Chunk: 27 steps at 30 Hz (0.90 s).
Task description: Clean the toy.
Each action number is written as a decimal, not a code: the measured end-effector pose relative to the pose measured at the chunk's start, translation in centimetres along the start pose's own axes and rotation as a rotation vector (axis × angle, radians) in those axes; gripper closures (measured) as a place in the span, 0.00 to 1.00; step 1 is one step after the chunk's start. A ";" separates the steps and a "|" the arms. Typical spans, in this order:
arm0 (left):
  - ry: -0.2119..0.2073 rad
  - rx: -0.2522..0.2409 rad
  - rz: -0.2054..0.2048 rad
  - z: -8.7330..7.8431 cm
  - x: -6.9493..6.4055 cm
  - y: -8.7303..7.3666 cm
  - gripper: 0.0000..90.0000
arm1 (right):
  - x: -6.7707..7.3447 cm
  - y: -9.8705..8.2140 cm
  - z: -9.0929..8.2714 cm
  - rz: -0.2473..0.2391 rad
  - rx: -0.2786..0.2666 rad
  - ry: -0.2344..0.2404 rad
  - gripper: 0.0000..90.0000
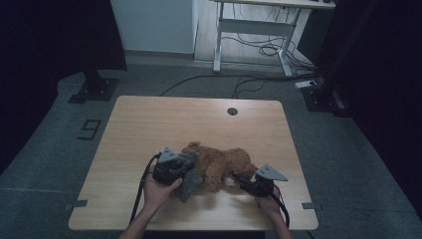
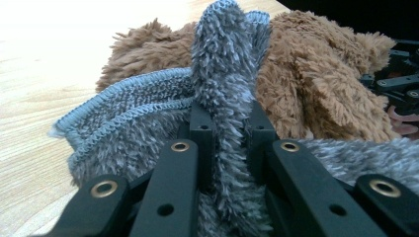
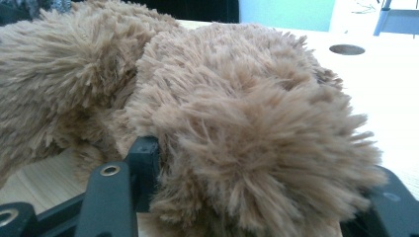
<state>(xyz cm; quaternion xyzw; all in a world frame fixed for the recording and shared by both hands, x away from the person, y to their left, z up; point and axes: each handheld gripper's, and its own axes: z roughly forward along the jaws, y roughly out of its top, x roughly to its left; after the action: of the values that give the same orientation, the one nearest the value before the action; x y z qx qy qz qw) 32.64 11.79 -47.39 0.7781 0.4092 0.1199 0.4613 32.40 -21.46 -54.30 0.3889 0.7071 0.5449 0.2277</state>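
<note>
A brown plush toy point(image 1: 221, 164) lies on the wooden table point(image 1: 149, 124) near its front edge. A grey fluffy cloth point(image 1: 190, 181) rests against the toy's left side. My left gripper point(image 1: 185, 167) is shut on a raised fold of the grey cloth point(image 2: 225, 98), with the brown plush toy point(image 2: 316, 84) just behind it. My right gripper point(image 1: 239, 179) grips the toy from the right; its jaws are shut on a thick furry limb of the plush toy point(image 3: 257, 148).
A round cable hole point(image 1: 232, 111) sits near the table's far edge. Beyond the table stands a white desk frame point(image 1: 254, 30) with cables on the floor. The other gripper point(image 2: 395, 74) appears at the right of the left gripper view.
</note>
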 end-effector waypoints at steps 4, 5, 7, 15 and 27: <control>0.029 -0.042 0.001 0.6 -0.6 -0.8 0.88 | 0.4 0.0 0.3 -0.015 -0.011 -0.036 0.46; 0.030 -0.051 -0.001 0.8 -0.7 -0.9 0.88 | 0.6 -0.1 0.5 -0.023 -0.020 -0.056 0.46; 0.039 -0.070 -0.004 1.0 -0.8 -1.2 0.88 | 0.8 -0.1 0.9 -0.033 -0.025 -0.087 0.47; 0.153 -0.134 0.048 3.3 -0.9 -1.1 0.88 | 0.4 0.7 2.7 -0.049 -0.033 -0.161 0.48; 0.164 -0.081 0.041 5.8 1.0 2.5 0.88 | -1.5 1.7 4.8 0.003 -0.029 -0.224 0.48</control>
<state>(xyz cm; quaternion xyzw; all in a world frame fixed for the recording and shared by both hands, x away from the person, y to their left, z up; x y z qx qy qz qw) 37.87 8.31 -48.67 0.7546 0.4244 0.2090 0.4547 37.36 -19.61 -54.25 0.4451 0.6687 0.5086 0.3098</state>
